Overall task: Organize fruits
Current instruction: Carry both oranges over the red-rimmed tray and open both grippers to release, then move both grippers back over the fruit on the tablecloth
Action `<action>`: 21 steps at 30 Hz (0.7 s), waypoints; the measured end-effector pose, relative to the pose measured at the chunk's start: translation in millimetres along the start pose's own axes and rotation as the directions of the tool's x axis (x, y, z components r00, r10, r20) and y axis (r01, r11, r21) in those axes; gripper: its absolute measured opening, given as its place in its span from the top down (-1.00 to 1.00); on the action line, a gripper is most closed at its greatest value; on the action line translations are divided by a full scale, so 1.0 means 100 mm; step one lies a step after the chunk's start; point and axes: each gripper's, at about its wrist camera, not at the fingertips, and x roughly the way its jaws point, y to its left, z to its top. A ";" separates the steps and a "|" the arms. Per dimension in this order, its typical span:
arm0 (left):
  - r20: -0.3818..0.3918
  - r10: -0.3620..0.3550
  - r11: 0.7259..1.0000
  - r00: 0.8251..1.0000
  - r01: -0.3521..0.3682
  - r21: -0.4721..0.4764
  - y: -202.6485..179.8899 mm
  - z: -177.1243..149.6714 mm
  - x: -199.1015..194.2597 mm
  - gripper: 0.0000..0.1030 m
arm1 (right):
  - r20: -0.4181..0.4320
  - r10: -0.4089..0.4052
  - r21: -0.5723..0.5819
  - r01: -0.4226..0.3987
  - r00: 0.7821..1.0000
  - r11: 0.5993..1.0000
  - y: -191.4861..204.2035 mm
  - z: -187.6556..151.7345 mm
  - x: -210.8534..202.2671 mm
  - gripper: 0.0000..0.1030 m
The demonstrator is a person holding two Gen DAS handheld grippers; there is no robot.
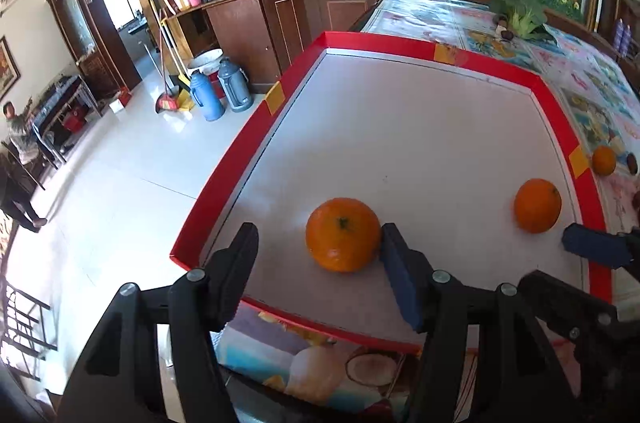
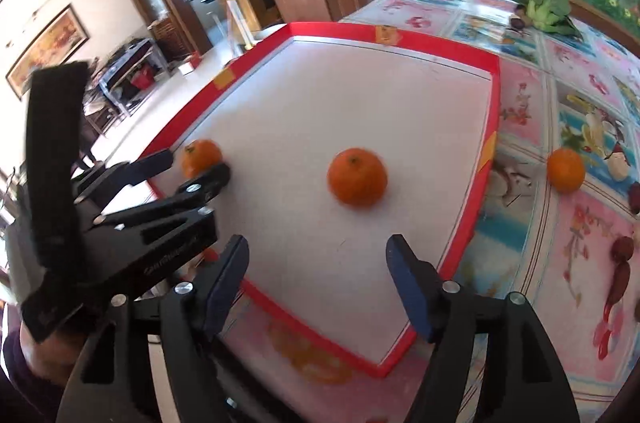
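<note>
Between the spread fingers of the left tool, low in the left wrist view, sits an orange; the right-hand pad touches or nearly touches its side, the left-hand pad stands well clear, so nothing is pinched. A round fruit gives no long axis to line up with, and a simple closing would likely take it. Lower in the right wrist view, the right tool also stands spread and empty, with a second orange straight ahead of it toward the frame's centre, apart from the fingertips. Each tool is thus nearest its own fruit, and the right one probably has to go forward before it can close.

Both oranges lie on the white floor of the red-rimmed tray, the only container in sight, which holds nothing else. Right of the tray, on the patterned surface, lies a third orange, just outside the rim; it looks like the next one to bring in. Small dark reddish fruits lie at the right edge, and leafy greens at the upper right.
</note>
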 end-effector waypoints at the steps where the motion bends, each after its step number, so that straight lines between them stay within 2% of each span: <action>1: 0.002 0.004 1.000 1.000 -0.004 0.010 -0.01 -0.01 -0.01 -0.24 | 0.002 0.007 0.004 -0.007 1.000 1.000 0.00 -0.02 -0.01 -0.40; 9: -0.024 -0.032 0.999 0.999 0.032 0.006 0.07 -0.14 -0.12 -0.24 | -0.094 0.103 -0.004 -0.104 0.990 0.995 0.01 -0.11 -0.08 -0.45; 15: -0.032 -0.034 0.999 0.999 0.035 0.026 0.11 -0.26 -0.23 -0.24 | -0.099 0.167 -0.007 -0.168 0.981 0.986 0.07 -0.17 -0.10 -0.45; 18: -0.038 -0.017 1.000 0.999 0.018 0.020 0.13 -0.28 -0.27 -0.24 | -0.005 0.231 0.013 -0.231 0.973 0.973 -0.06 -0.15 -0.35 -0.45; 21: 0.002 -0.004 1.000 1.000 0.004 -0.010 0.13 -0.23 -0.40 -0.24 | 0.124 0.229 0.024 -0.234 0.966 0.972 -0.36 -0.16 -0.76 -0.45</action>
